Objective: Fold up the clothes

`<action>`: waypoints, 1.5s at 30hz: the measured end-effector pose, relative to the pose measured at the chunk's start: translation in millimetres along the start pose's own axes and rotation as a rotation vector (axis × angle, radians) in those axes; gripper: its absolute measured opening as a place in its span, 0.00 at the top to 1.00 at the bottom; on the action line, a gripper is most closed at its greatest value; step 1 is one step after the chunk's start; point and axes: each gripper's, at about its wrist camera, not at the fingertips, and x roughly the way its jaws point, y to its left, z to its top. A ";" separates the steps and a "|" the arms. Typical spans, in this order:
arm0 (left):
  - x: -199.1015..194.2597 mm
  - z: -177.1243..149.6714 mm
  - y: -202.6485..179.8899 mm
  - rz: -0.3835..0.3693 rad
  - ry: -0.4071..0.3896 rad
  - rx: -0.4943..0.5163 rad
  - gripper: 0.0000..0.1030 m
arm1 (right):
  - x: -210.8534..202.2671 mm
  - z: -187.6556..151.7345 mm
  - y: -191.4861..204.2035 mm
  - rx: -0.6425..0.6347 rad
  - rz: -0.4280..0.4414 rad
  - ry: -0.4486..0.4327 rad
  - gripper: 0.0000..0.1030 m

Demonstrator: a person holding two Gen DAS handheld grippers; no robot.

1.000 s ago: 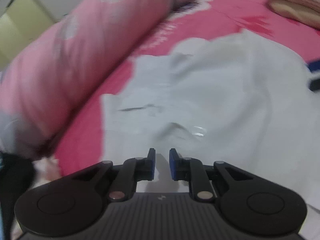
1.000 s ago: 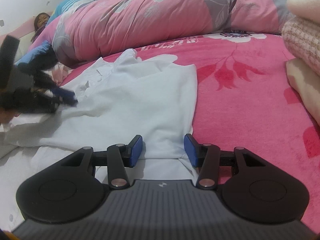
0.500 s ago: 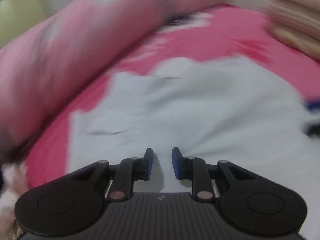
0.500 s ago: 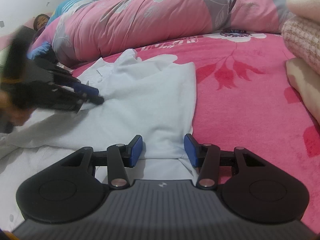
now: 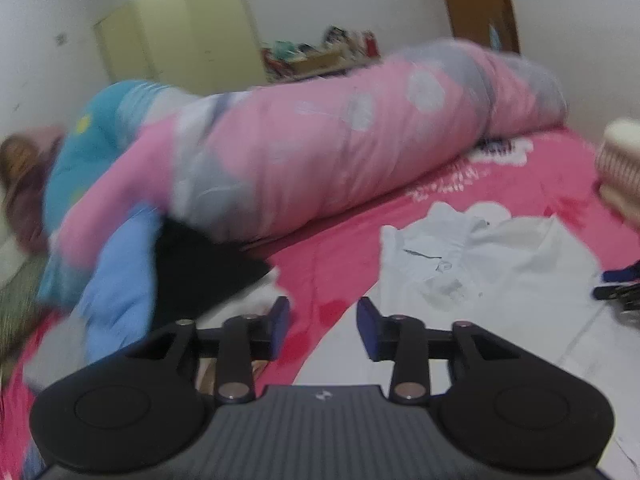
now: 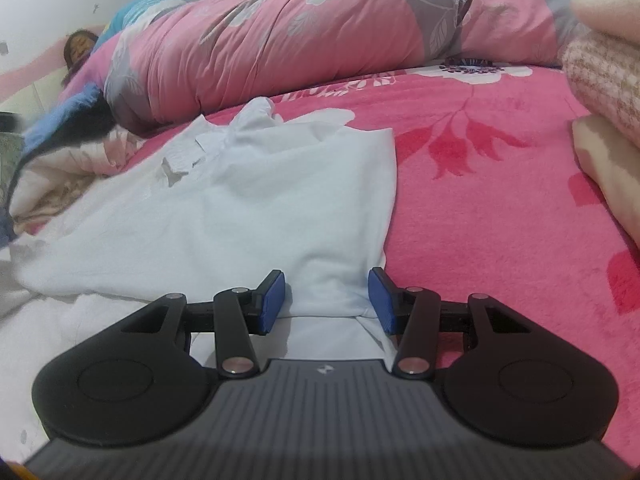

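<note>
In the left wrist view, the left gripper (image 5: pixel 322 326) is raised above the bed (image 5: pixel 500 184), its blue-padded fingers (image 5: pixel 279 320) spread well apart with nothing between them. Below and to the right lies the white shirt (image 5: pixel 500 264), spread on the pink floral bed cover, its collar toward the far side and rumpled. A long pink and grey rolled duvet (image 5: pixel 320 160) runs across the bed behind the shirt. At its left end sit a blue cloth (image 5: pixel 116 280) and a dark garment (image 5: pixel 200 264), both blurred. A person (image 5: pixel 20 168) lies at the far left edge, partly under a turquoise cover. At the right edge the tips of the right gripper (image 5: pixel 618 284) show, just beside the shirt's edge. Pale green cupboards (image 5: pixel 180 36) stand against the wall.

In the right wrist view, the right gripper (image 6: pixel 326 300) sits low over the near hem of the white shirt (image 6: pixel 248 208). Its fingers (image 6: pixel 272 300) stand wide apart, with a bunched fold of the hem lying between them; whether the pads touch the cloth cannot be told, and they are not closed on it. The shirt lies flat with its right side folded over toward the middle, leaving a straight edge on the pink cover (image 6: pixel 500 200). A stack of folded knits (image 6: pixel 600 92) rises at the right edge. The rolled duvet (image 6: pixel 300 40) lies beyond the collar.
</note>
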 end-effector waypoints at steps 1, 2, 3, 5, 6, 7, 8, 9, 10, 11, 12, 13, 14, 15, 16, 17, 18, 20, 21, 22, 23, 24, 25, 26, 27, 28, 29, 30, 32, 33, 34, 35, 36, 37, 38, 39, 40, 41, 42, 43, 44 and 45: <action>-11.4 -10.3 8.6 -0.016 -0.004 -0.030 0.60 | 0.9 0.9 4.0 -0.021 -0.016 0.007 0.55; -19.4 -22.5 14.5 -0.040 -0.004 -0.058 0.59 | 1.7 2.2 7.4 -0.040 -0.031 0.014 0.55; -25.6 -33.9 18.4 -0.065 0.000 -0.080 0.57 | 1.5 4.6 11.3 -0.063 -0.046 0.024 0.55; -34.9 -57.8 24.3 -0.136 0.005 -0.114 0.53 | -0.8 10.3 18.5 -0.103 -0.076 0.049 0.55; -34.8 -68.2 23.6 -0.175 0.004 -0.125 0.50 | -6.5 15.2 22.9 -0.104 -0.099 0.060 0.54; -35.5 -79.0 22.1 -0.219 0.002 -0.134 0.43 | -13.1 20.5 27.6 -0.101 -0.124 0.070 0.54; -34.8 -90.0 19.0 -0.266 -0.001 -0.140 0.36 | -23.0 26.0 33.3 -0.086 -0.125 0.059 0.54; -32.9 -99.5 15.0 -0.301 -0.001 -0.142 0.34 | -30.4 29.8 44.4 -0.082 -0.102 0.052 0.54; -29.5 -109.0 9.8 -0.332 0.004 -0.143 0.32 | -37.0 33.0 56.9 -0.082 -0.073 0.048 0.54; -24.9 -116.9 4.8 -0.354 0.015 -0.146 0.32 | -43.6 36.3 69.3 -0.081 -0.044 0.043 0.54; -18.8 -122.8 0.1 -0.363 0.033 -0.154 0.32 | -50.2 39.6 81.7 -0.081 -0.016 0.038 0.54; -12.7 -128.6 -4.5 -0.371 0.052 -0.162 0.32 | -56.8 42.9 94.2 -0.081 0.013 0.033 0.54; -6.9 -133.7 -8.3 -0.375 0.068 -0.170 0.33 | -57.9 43.6 109.1 -0.091 0.049 0.037 0.54; -1.5 -137.8 -10.8 -0.371 0.082 -0.179 0.33 | -56.5 42.4 129.4 -0.128 0.090 0.042 0.54; 4.0 -141.9 -13.2 -0.366 0.095 -0.188 0.35 | -54.2 38.7 152.3 -0.209 0.118 0.039 0.54; 9.0 -145.6 -14.9 -0.365 0.105 -0.199 0.38 | -51.8 34.5 175.6 -0.300 0.143 0.036 0.54; 13.5 -148.4 -15.0 -0.367 0.111 -0.213 0.40 | -48.1 28.2 196.3 -0.408 0.158 0.035 0.54; 22.6 -153.0 -12.6 -0.370 0.123 -0.243 0.52 | -40.3 14.3 236.4 -0.631 0.183 0.034 0.54; 27.2 -154.7 -10.3 -0.368 0.128 -0.259 0.56 | -34.7 9.5 249.2 -0.705 0.186 0.042 0.53; 31.0 -156.0 -7.6 -0.368 0.133 -0.273 0.61 | -28.6 5.2 260.2 -0.769 0.187 0.052 0.53; 33.7 -156.6 -4.5 -0.373 0.135 -0.285 0.64 | -22.6 1.0 271.3 -0.833 0.188 0.062 0.53; 35.7 -157.4 -1.8 -0.377 0.134 -0.295 0.68 | -15.7 -0.4 276.5 -0.870 0.186 0.074 0.53; 36.7 -157.5 0.1 -0.381 0.127 -0.297 0.75 | -8.5 -1.0 280.3 -0.899 0.182 0.087 0.54; 36.9 -156.6 1.2 -0.383 0.117 -0.288 0.80 | -1.4 -1.6 284.1 -0.929 0.179 0.100 0.55; 36.2 -155.1 0.7 -0.379 0.107 -0.268 0.83 | 6.7 -1.2 285.2 -0.942 0.175 0.120 0.55; 34.5 -152.4 -1.1 -0.368 0.092 -0.231 0.88 | 13.4 -0.4 284.9 -0.947 0.167 0.133 0.59; 32.0 -149.4 -3.9 -0.352 0.071 -0.183 0.90 | 19.7 0.3 284.4 -0.950 0.157 0.144 0.64; 29.1 -145.6 -6.8 -0.334 0.045 -0.130 0.92 | 22.4 2.3 281.7 -0.938 0.147 0.141 0.78; 21.6 -135.7 -13.4 -0.291 -0.019 -0.011 0.94 | 26.2 6.6 275.2 -0.908 0.126 0.129 0.98; 17.0 -130.2 -17.0 -0.263 -0.058 0.057 0.94 | 28.1 8.8 272.0 -0.893 0.115 0.122 0.99; 11.2 -123.6 -21.2 -0.226 -0.108 0.136 0.95 | 24.4 10.5 268.1 -0.881 0.116 0.104 1.00; 5.1 -118.9 -25.0 -0.191 -0.156 0.210 0.95 | 19.2 12.1 264.0 -0.869 0.119 0.082 1.00; -1.4 -116.7 -28.3 -0.158 -0.204 0.278 0.94 | 14.1 13.7 260.0 -0.857 0.122 0.061 1.00; -8.0 -114.5 -31.7 -0.125 -0.252 0.345 0.94 | 9.0 15.3 255.9 -0.845 0.125 0.040 1.00; -12.1 -114.9 -33.1 -0.109 -0.274 0.382 0.87 | 3.8 16.9 251.9 -0.833 0.128 0.018 1.00; -12.8 -119.0 -32.0 -0.117 -0.260 0.377 0.81 | -1.3 18.5 247.8 -0.821 0.131 -0.003 1.00; -13.6 -123.2 -30.8 -0.124 -0.246 0.372 0.64 | -6.4 20.1 243.7 -0.809 0.134 -0.024 1.00; -14.3 -127.3 -29.7 -0.132 -0.232 0.366 0.52 | -11.6 21.6 239.7 -0.797 0.137 -0.045 1.00; -15.0 -131.4 -28.5 -0.140 -0.217 0.361 0.51 | -16.7 23.2 235.6 -0.785 0.139 -0.066 1.00; -15.8 -135.5 -27.4 -0.147 -0.203 0.355 0.51 | -16.2 16.0 233.9 -0.814 0.148 -0.043 1.00; -16.5 -139.6 -26.3 -0.155 -0.189 0.350 0.52 | -12.4 5.7 233.7 -0.858 0.151 -0.011 1.00; -17.2 -143.8 -25.1 -0.162 -0.175 0.344 0.52 | -7.6 -5.8 234.1 -0.905 0.154 0.026 1.00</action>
